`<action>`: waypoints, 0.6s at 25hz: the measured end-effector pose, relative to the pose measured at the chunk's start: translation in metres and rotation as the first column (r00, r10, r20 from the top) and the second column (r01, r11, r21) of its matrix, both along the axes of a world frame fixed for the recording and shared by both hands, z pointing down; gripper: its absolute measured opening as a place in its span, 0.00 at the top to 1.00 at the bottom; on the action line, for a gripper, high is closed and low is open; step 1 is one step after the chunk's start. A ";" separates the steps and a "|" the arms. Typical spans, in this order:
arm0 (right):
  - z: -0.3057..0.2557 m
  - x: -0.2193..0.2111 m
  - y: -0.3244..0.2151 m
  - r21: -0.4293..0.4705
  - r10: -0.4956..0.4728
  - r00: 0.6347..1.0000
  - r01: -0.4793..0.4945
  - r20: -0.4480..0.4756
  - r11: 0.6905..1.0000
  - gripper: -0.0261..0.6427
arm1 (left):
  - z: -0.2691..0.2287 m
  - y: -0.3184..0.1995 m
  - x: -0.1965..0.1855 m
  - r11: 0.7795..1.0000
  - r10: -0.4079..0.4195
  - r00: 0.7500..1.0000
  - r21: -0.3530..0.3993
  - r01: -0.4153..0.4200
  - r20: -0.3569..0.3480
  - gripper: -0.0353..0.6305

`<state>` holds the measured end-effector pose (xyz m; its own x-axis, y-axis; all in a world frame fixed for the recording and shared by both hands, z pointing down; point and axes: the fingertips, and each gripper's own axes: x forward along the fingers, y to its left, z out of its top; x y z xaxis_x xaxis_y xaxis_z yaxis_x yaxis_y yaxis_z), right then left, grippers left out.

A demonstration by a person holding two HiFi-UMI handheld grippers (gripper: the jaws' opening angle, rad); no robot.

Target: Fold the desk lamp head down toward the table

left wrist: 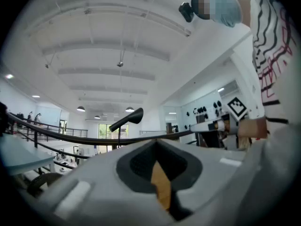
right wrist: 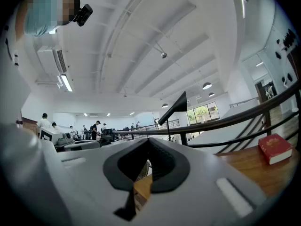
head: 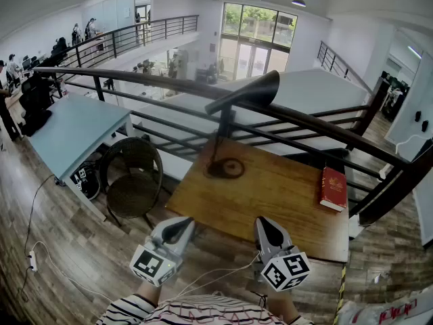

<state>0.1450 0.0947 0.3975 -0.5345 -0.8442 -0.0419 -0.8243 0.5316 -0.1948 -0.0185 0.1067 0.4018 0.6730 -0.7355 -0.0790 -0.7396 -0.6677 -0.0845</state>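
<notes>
Black desk lamp stands upright on its round base at the far left part of a brown wooden table, close to a dark metal railing. Its long cone-shaped head is raised and slants upward to the right, high above the tabletop.

At near left, the grey left gripper is held level off the table's near edge, jaws pressed together with nothing between them. To its right, the matching right gripper is also closed and empty, just over the near edge. Both are well apart from the lamp.

A red hardcover book lies at the table's right side.

Judging by this, folding has not begun: reaching the lamp and pressing its head down both remain.
</notes>
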 end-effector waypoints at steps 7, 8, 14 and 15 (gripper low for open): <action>-0.004 0.027 -0.015 0.043 -0.045 0.998 0.043 0.035 0.998 0.88 | 0.004 -0.019 0.027 0.999 -0.046 0.998 0.018 0.046 -0.047 0.94; -0.003 0.030 -0.018 0.048 -0.051 0.998 0.049 0.024 0.998 0.74 | 0.006 -0.021 0.030 0.998 -0.055 0.997 0.016 0.056 -0.053 0.92; 0.009 0.044 -0.040 0.050 -0.049 0.997 0.052 -0.061 0.997 0.58 | 0.024 -0.029 0.053 0.999 -0.048 0.998 -0.013 0.047 -0.052 0.67; 0.010 0.044 -0.044 0.042 -0.050 0.997 0.052 -0.059 0.998 0.57 | 0.025 -0.031 0.054 0.999 -0.047 0.998 -0.013 0.046 -0.041 0.66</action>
